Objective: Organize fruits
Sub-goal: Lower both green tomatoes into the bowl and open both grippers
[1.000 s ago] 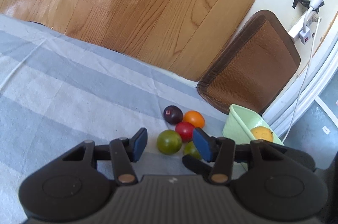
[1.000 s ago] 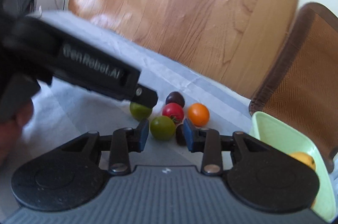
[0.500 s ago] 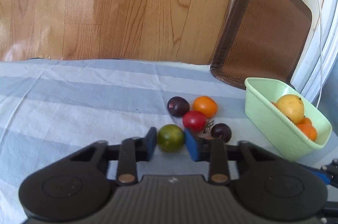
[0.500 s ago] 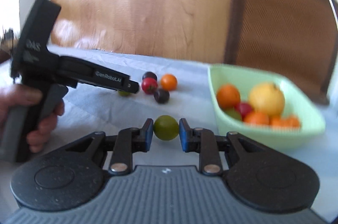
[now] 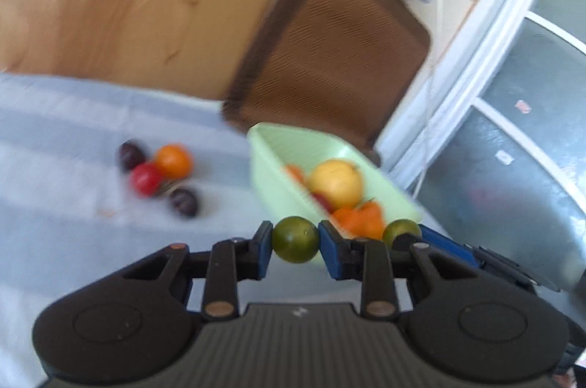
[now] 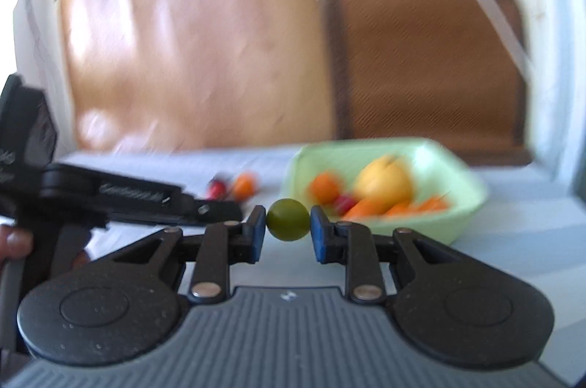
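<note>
Left wrist view, blurred. Left tongs (image 5: 295, 247) closed on a dark green lime (image 5: 295, 239), blue pads pressing both its sides, fruit held clear above the striped grey cloth (image 5: 66, 139) on the desk. Just right of it, a second green fruit (image 5: 401, 230) sits between the blue fingers of the right tongs (image 5: 410, 236), seen edge-on at the frame's lower right. Beyond both, the pale green tub (image 5: 271, 146) holds a big yellow fruit (image 5: 335, 185), orange pieces and something red. Left of the tub, on the cloth: two dark plums (image 5: 130, 155), a red fruit (image 5: 145, 178) and an orange one (image 5: 173, 161), bunched close, some touching. Brown mat (image 5: 329, 47) on the wood floor behind.

Right wrist view, also blurred. Right tongs (image 6: 288, 230) hold a yellow-green lime (image 6: 288, 219); the left pad touches it, a thin gap may show at the right pad, hard to tell through the blur. Lime sits just in front of the tub's (image 6: 472, 201) near-left rim, not inside. Tub contents: yellow fruit (image 6: 384, 183), orange fruit (image 6: 324, 187), carrot-like orange pieces. The left tongs' black body (image 6: 121, 201) comes in from the left, a person's hand (image 6: 13, 243) on its grip; its tips are hidden behind the right tongs. Red and orange fruits (image 6: 234, 187) show past it on the cloth.
</note>
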`<action>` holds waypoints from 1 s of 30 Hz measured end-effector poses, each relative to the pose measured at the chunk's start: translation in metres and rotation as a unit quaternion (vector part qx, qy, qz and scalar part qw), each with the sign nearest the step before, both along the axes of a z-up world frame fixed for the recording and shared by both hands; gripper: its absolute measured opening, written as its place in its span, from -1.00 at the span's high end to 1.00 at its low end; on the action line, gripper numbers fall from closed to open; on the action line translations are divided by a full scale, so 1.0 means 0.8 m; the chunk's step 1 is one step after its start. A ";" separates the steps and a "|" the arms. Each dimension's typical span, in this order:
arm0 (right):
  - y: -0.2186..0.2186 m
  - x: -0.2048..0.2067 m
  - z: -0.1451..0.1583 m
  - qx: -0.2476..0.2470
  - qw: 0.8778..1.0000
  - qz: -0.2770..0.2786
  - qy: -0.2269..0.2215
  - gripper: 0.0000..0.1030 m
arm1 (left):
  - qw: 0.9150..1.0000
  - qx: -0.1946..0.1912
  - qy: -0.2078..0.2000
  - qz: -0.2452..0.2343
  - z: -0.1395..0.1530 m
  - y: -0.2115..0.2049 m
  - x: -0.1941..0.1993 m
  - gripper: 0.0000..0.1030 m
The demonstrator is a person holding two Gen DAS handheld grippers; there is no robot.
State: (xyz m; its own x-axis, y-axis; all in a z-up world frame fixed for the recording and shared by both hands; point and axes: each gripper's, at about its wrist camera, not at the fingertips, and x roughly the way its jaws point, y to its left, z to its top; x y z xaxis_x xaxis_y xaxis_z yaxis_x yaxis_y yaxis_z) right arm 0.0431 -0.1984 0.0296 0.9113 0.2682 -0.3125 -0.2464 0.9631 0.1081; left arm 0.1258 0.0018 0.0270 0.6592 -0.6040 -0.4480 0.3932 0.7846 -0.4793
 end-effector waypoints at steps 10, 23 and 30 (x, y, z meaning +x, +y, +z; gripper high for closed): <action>-0.066 0.074 -0.015 -0.020 0.998 -0.045 0.026 0.44 | 0.998 0.017 0.059 -0.003 0.010 -0.098 0.123 0.46; -0.079 0.080 -0.029 -0.003 0.998 -0.057 0.016 0.10 | 0.998 0.040 0.045 0.016 0.013 -0.101 0.147 0.10; -0.092 0.073 -0.015 0.052 0.997 -0.062 0.006 0.12 | 0.997 0.009 -0.018 0.079 0.048 0.018 0.082 0.10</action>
State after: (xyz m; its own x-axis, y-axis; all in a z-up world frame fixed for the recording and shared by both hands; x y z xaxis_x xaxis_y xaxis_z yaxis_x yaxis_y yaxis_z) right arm 0.1018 -0.2721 0.0179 0.9358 0.1844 -0.3005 -0.1233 0.9696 0.2112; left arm 0.1914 0.0164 0.0653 0.7612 -0.4839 -0.4317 0.2809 0.8461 -0.4531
